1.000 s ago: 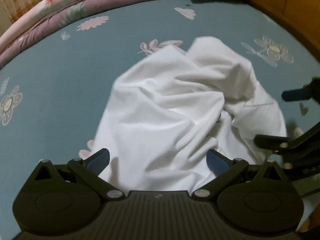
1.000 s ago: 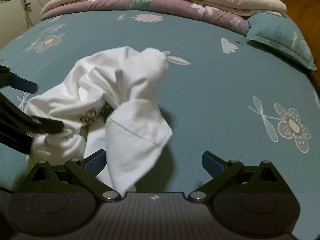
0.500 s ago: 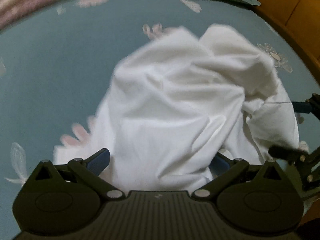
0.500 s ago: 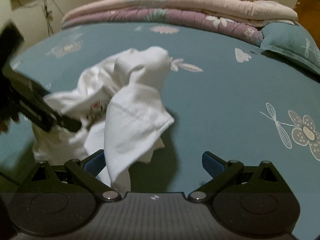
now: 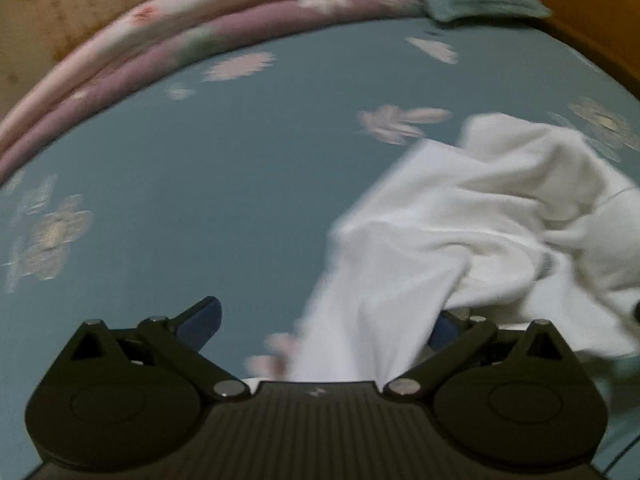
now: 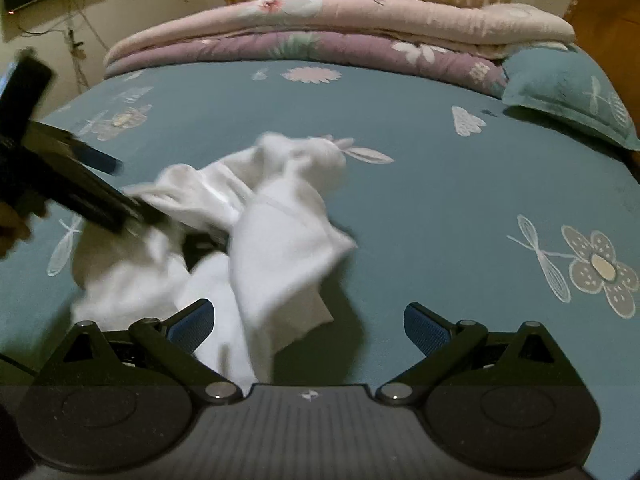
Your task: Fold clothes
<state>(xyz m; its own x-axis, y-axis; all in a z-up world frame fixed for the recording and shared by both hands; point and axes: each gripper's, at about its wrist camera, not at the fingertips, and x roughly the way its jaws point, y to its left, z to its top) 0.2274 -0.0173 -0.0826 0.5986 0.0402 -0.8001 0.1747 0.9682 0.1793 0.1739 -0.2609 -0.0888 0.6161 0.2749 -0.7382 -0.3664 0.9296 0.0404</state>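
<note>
**White garment lying crumpled on the teal bed, both grippers open over it**

At the far left of the right wrist view, the left gripper is reaching in over the bedsheet, a dark body with blue pads, and its lower finger is lying against the rumpled cloth; part of a hand is showing behind it at the frame edge. Its own camera is showing its jaws standing wide apart: the left pad is hanging clear over bare sheet, and the right pad is mostly hiding behind a fold of the white garment, so nothing is being pinched between them. Motion blur is softening much of that view.

Moving rightward, the white garment is lying in a bunched heap on the teal flowered sheet, left of centre in the right wrist view, with one flap draping toward the camera and down between the fingers of the right gripper. That gripper's jaws are also standing open, the left pad just beside the cloth and the right pad hanging over plain sheet, well apart from the fabric.

Further back, folded quilts, pink over purple, are stretching across the far edge of the bed. At the right, a teal pillow is resting beside them, near a brown wooden headboard.
</note>
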